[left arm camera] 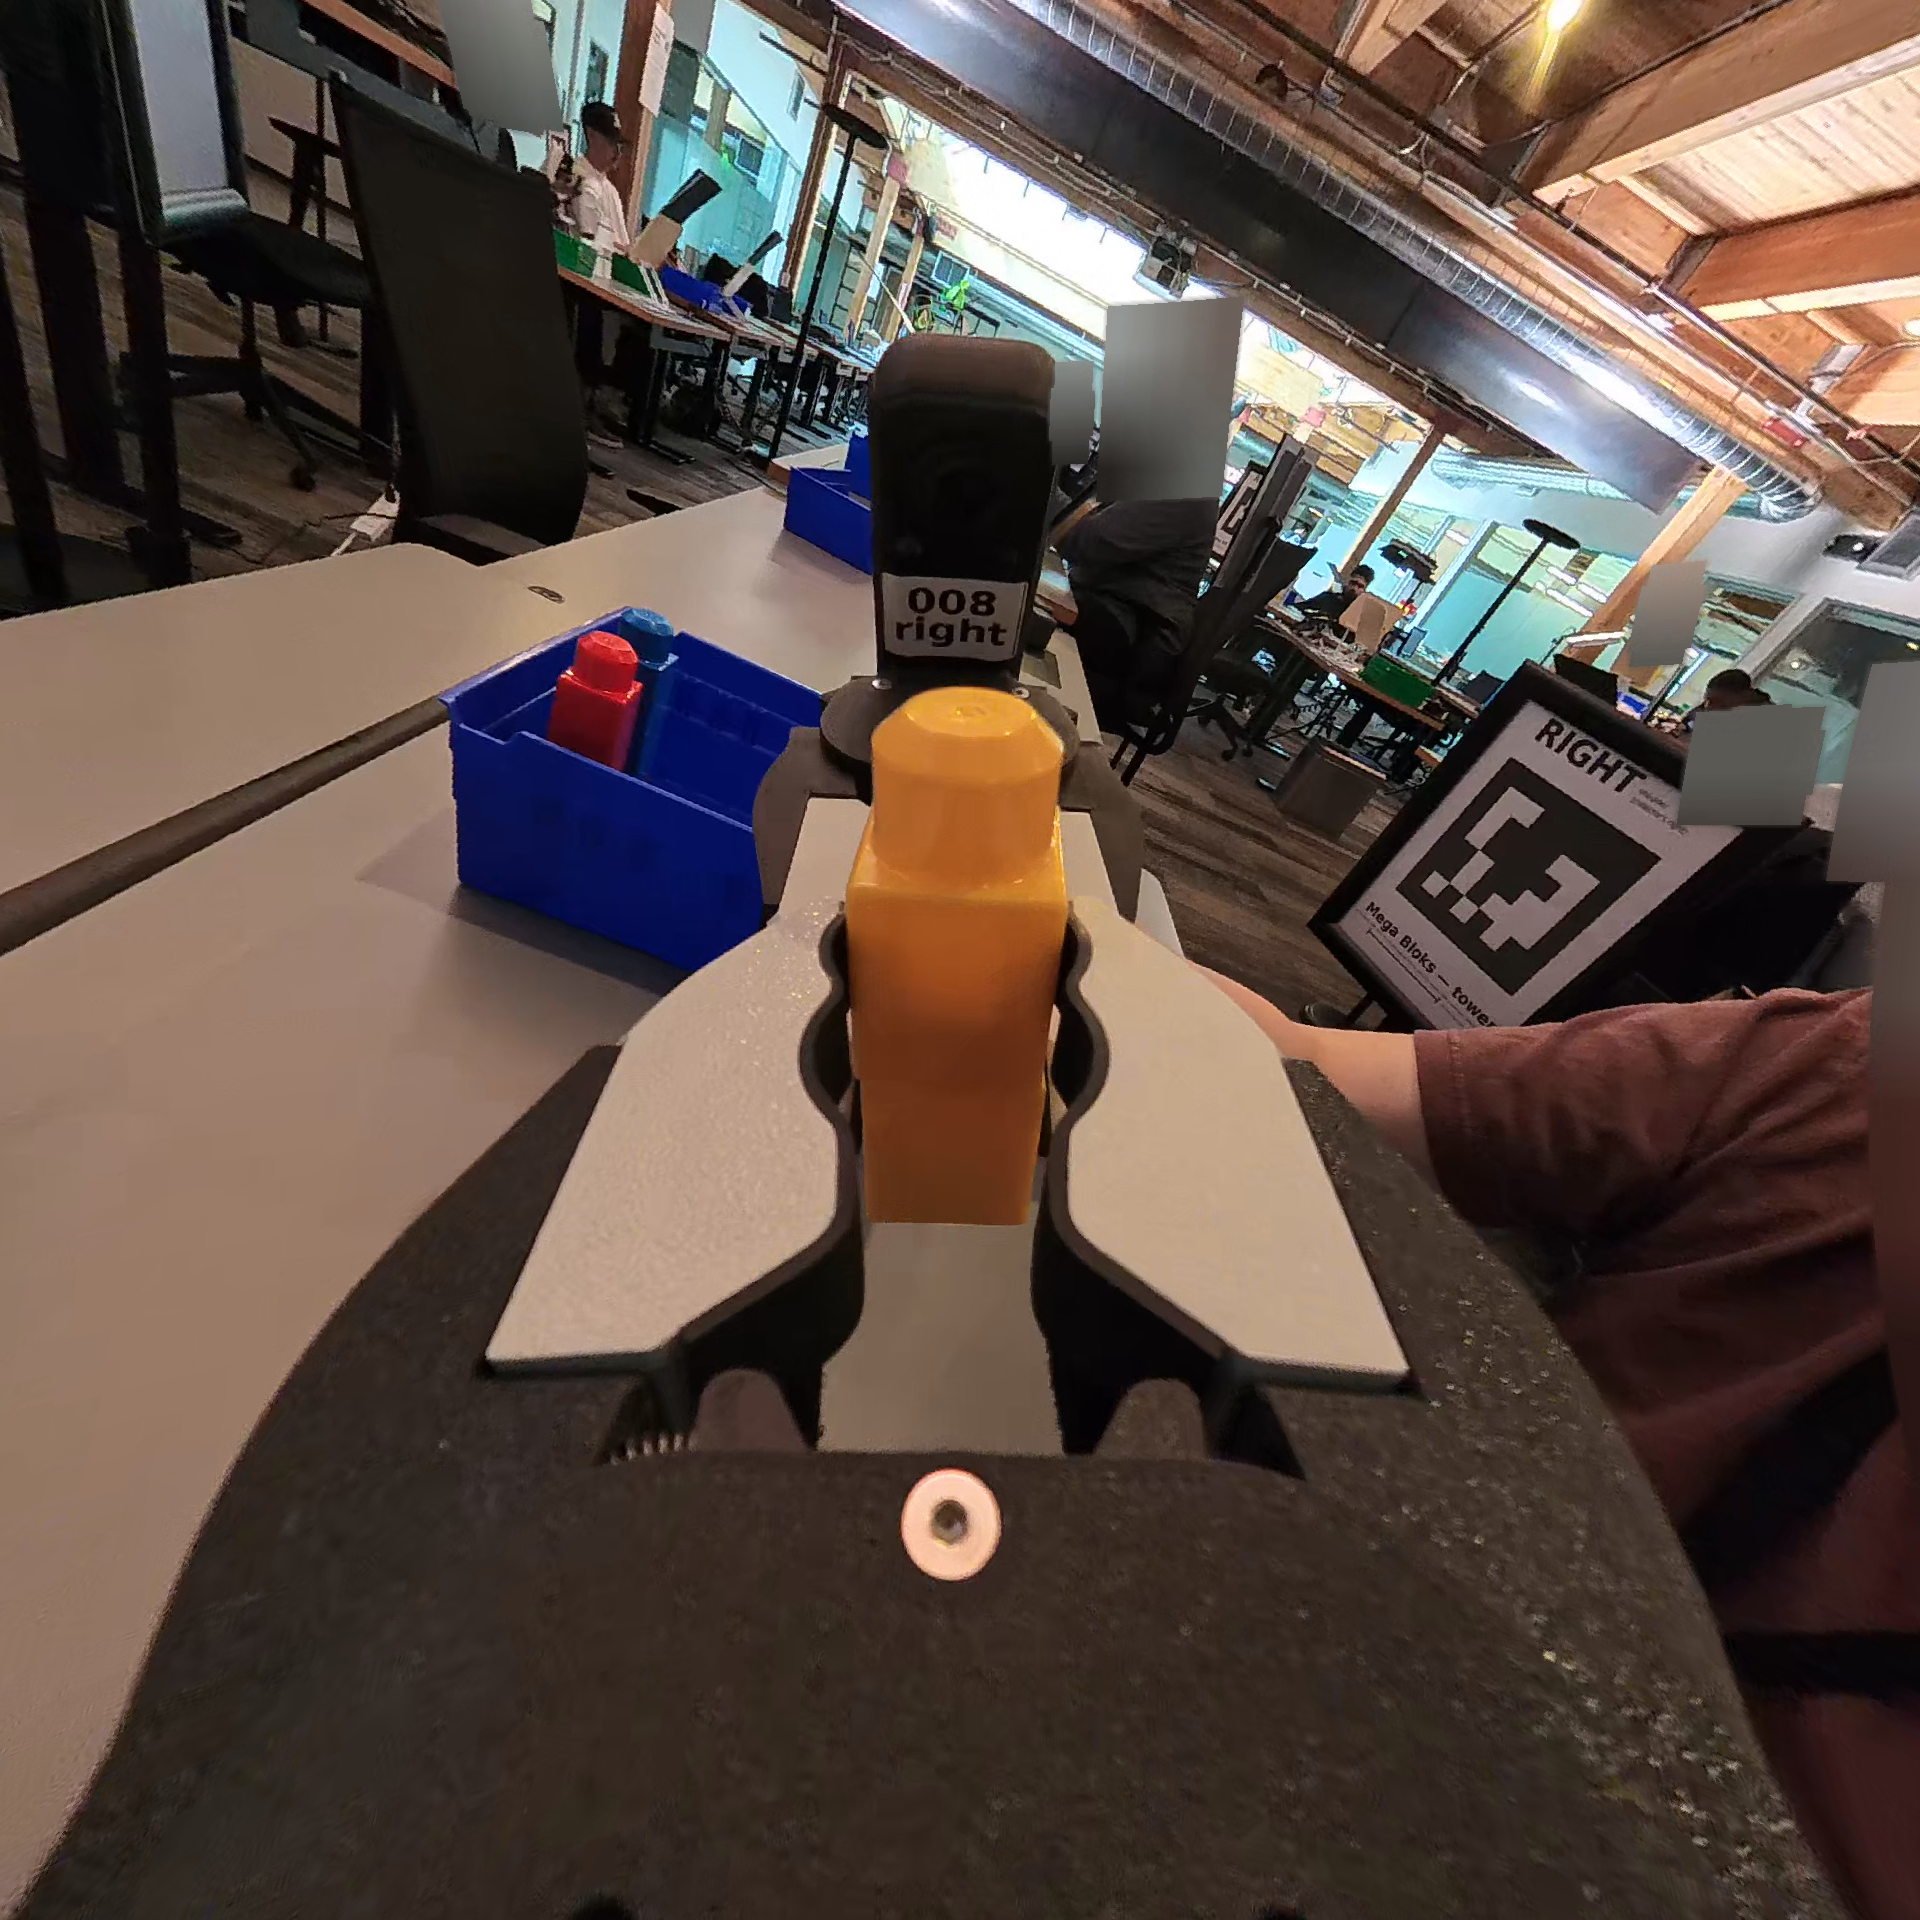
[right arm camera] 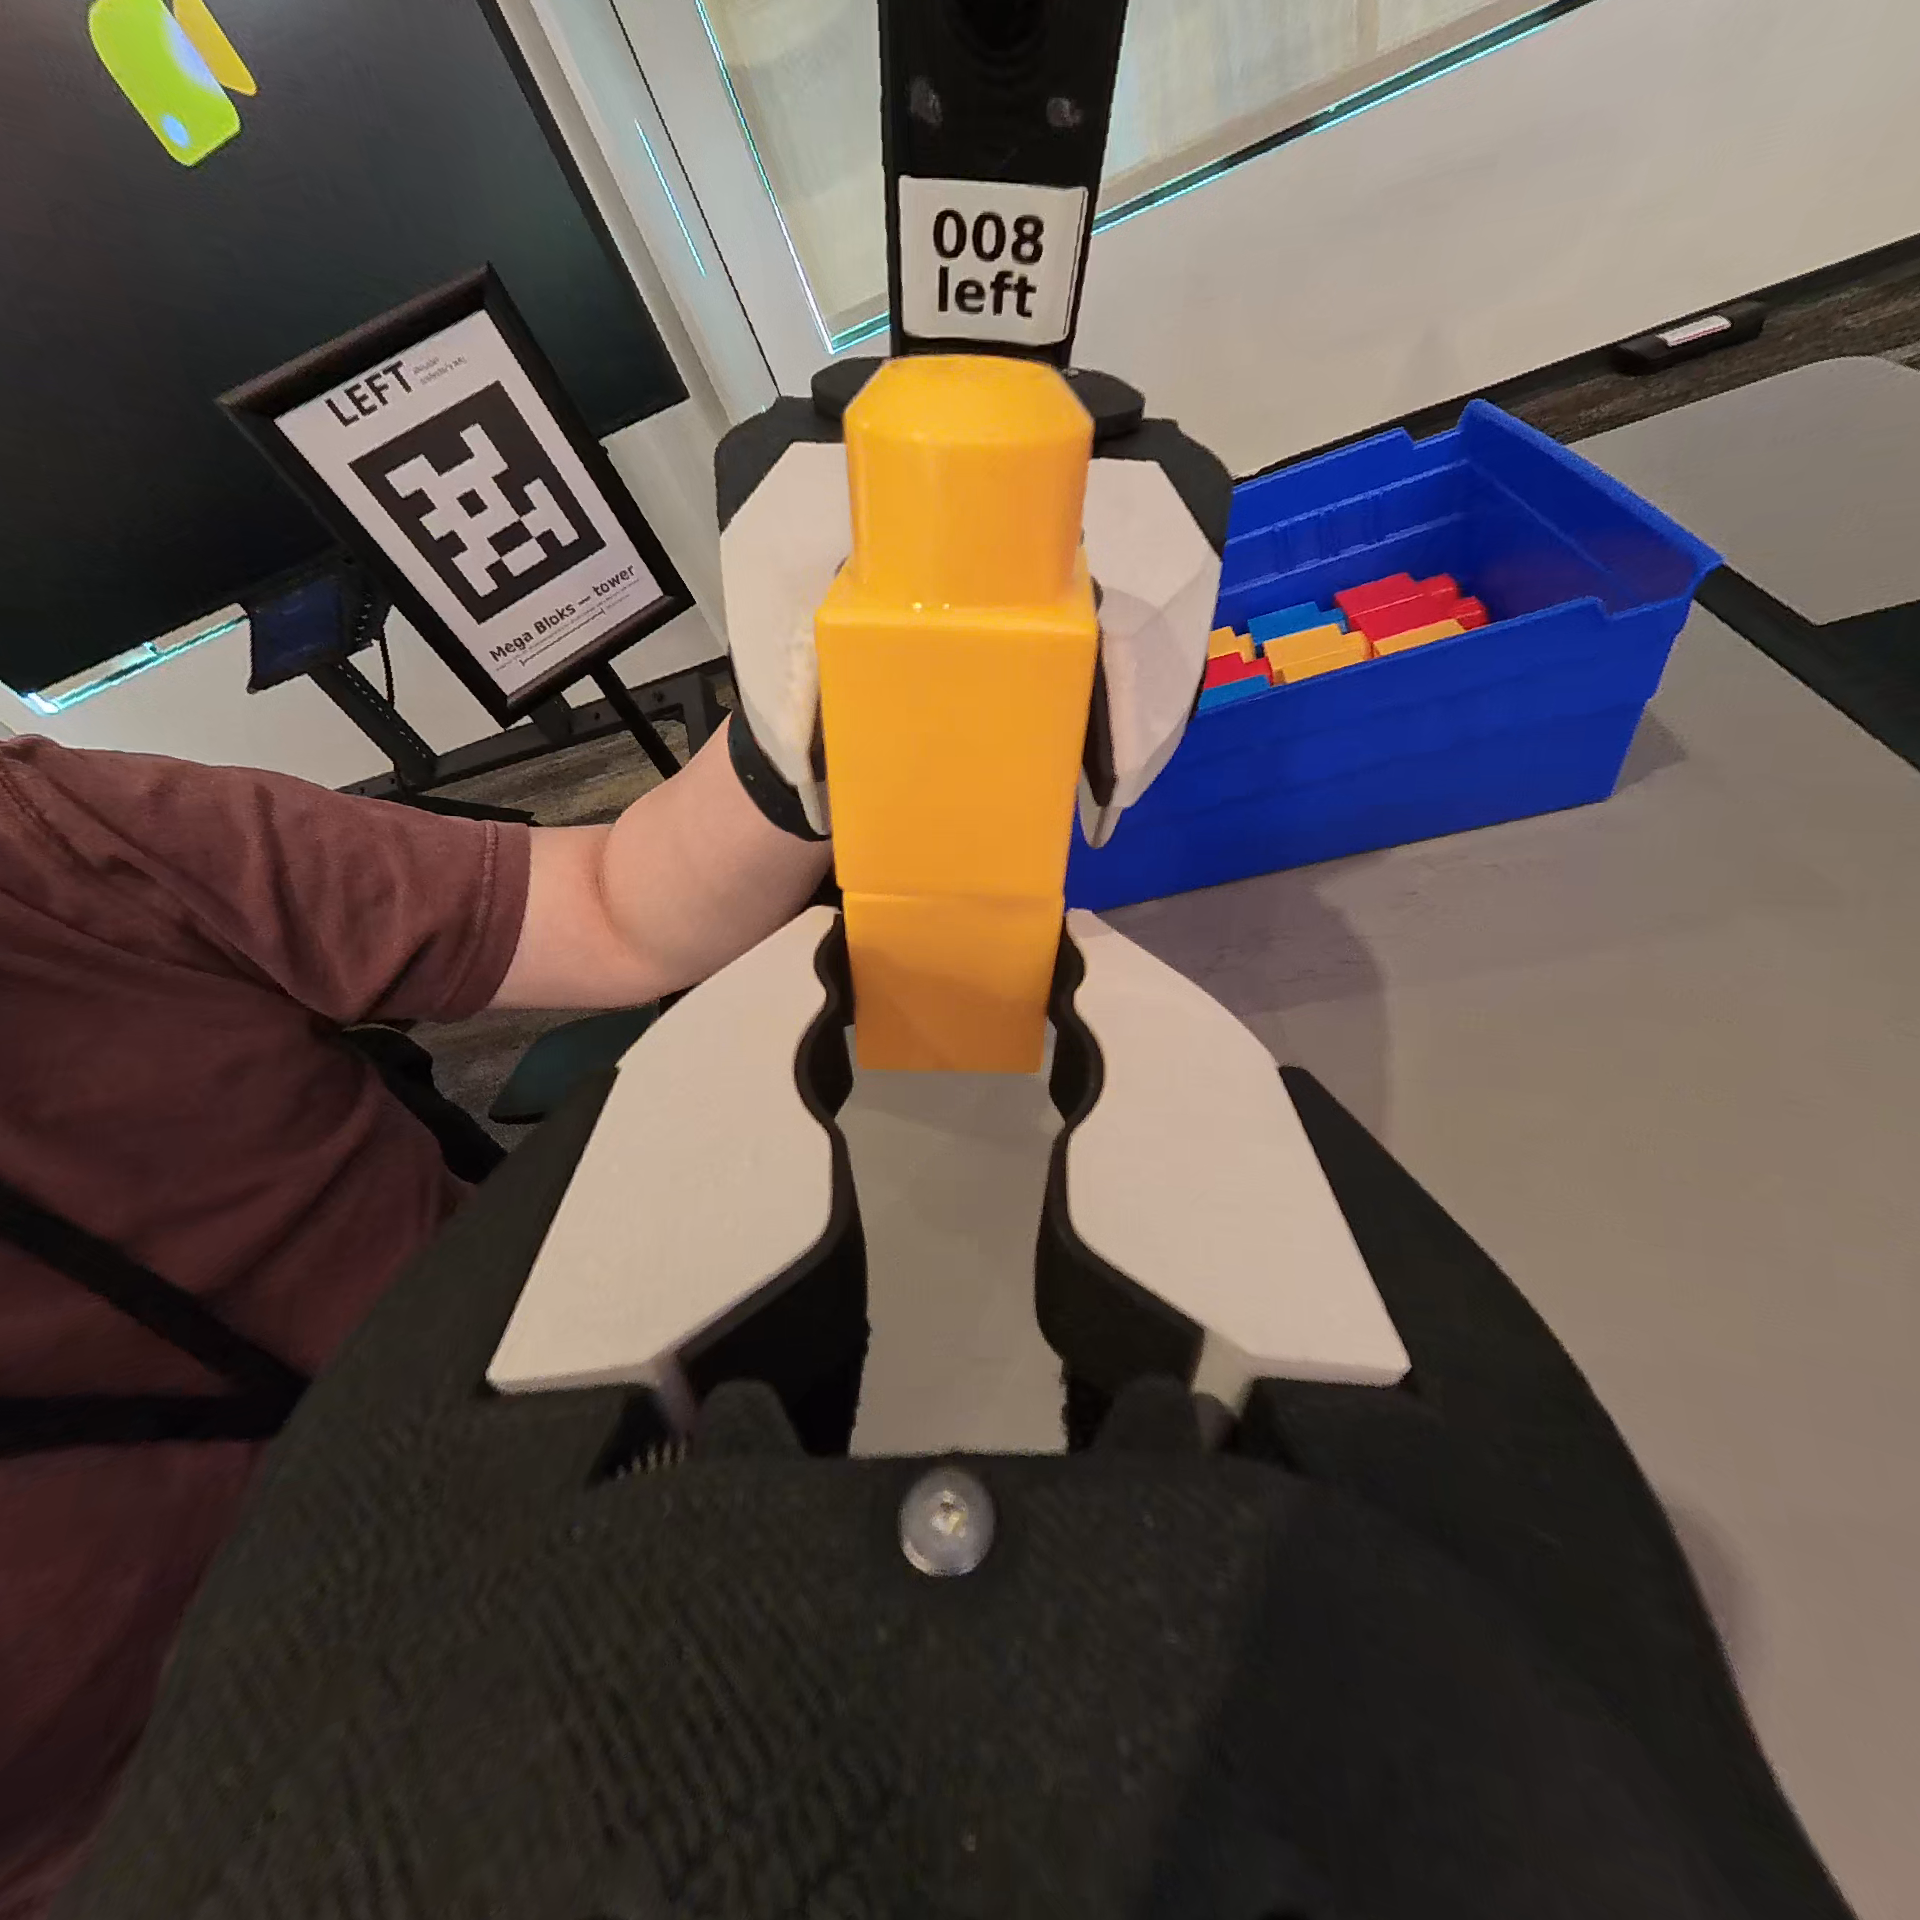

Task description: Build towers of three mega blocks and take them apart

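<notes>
Brightness: both views are evenly and well lit.
Light source: a ceiling lamp [left arm camera: 1562,10] glows at the top of the left wrist view; daylight enters through the far windows [left arm camera: 1049,244].
Shadows: soft ones lie on the surface [right arm camera: 1558,1039] beside the blue bin [right arm camera: 1455,727].
Glare: small highlights sit on the yellow block [left arm camera: 951,1039].
Blur: the nearest black gripper body is soft in both views.
Distortion: wide-angle bending curves beams and edges toward the borders.
</notes>
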